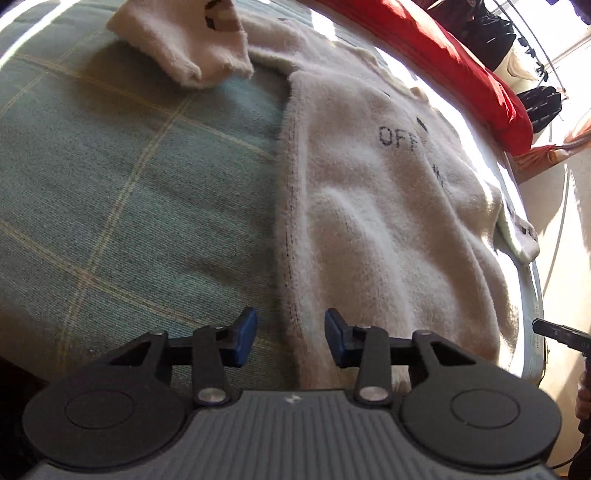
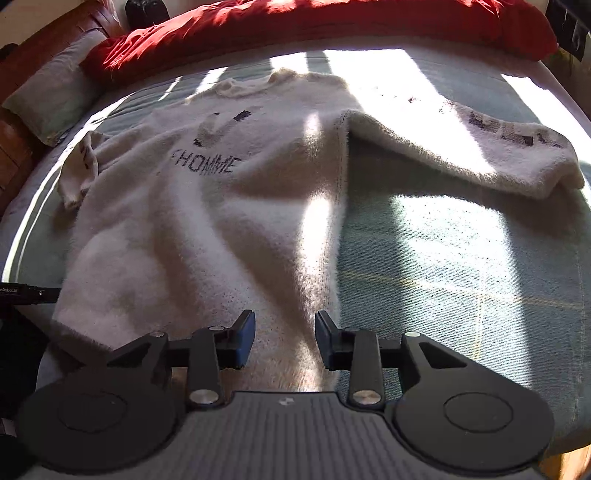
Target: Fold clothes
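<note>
We see the left claw (image 1: 290, 338) held low over the near edge of the bed (image 1: 129, 192), pointing forward along the side hem of the sweater (image 1: 369, 229). Its 2 blue-padded fingers (image 1: 243, 338) stand apart, released, with nothing between them; one hangs over bare bedspread, the other over the knit. At the far right of this view a dark bar (image 1: 557, 334) pokes in, likely part of the other gripper, though we cannot tell for sure from so small a piece.

The right claw (image 2: 284, 339) sits just as low at the sweater's bottom hem (image 2: 288, 369), aimed up the body of the garment toward the collar. Its fingers (image 2: 242, 341) are likewise spread and grasp nothing, the fuzzy hem lying below the gap.

The sweater (image 2: 207, 229) lies flat and face up on the bed (image 2: 461, 277), cream-white, thick and fluffy, with soft rumples across the torso. Dark knitted letters reading "HOMME" (image 2: 207, 164) cross the chest, and dark stitching runs down the side seam (image 1: 290, 221). 1 sleeve (image 2: 480, 147) stretches out sideways over the bedspread, blocky dark marks along it; the other sleeve (image 2: 79, 166) is bunched short at the bed's edge.

The bedspread is a woven blue-green cloth with thin pale yellow check lines. A crumpled red duvet (image 2: 314, 22) runs along the far side, and a grey-green pillow (image 2: 55, 96) lies at its end. Hard bands of sunlight fall across everything
</note>
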